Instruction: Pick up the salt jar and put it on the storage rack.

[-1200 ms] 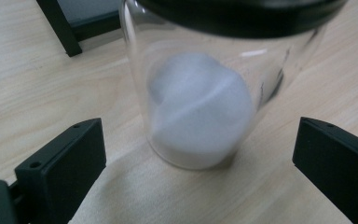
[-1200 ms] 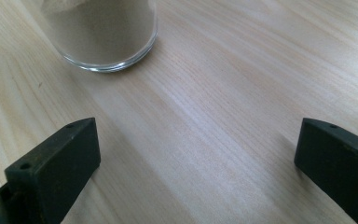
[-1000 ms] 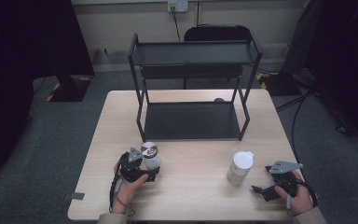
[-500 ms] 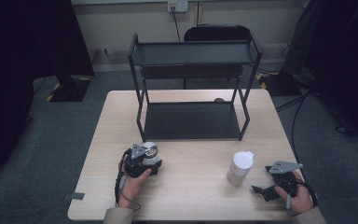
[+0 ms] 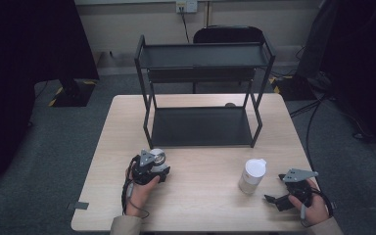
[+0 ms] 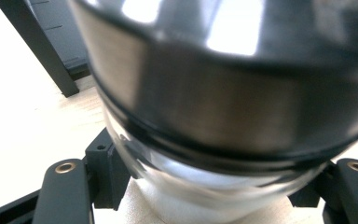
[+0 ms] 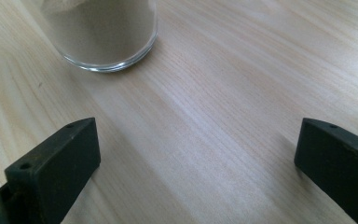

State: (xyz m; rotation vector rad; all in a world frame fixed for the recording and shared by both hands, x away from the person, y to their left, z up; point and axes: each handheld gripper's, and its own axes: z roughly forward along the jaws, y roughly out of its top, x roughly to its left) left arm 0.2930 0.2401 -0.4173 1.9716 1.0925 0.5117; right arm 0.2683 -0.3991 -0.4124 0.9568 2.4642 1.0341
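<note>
On the worktop (image 5: pixel 200 176), at the left, the left tongs (image 5: pixel 152 169) have just been closing and now clamp a metal-lidded glass jar (image 6: pixel 223 121) low on its glass, likely for a steady lift toward the black shelf rack (image 5: pixel 203 93). Rightward stands a white-lidded jar (image 5: pixel 252 175); beside it the right tongs (image 7: pixel 196 154) rest apart, holding nothing.

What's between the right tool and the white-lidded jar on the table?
Nothing visible. The right tool rests on the table with jaws spread, apart from the white-lidded jar; bare wood lies between them. The left tool has just closed on the metal-lidded jar.
</note>
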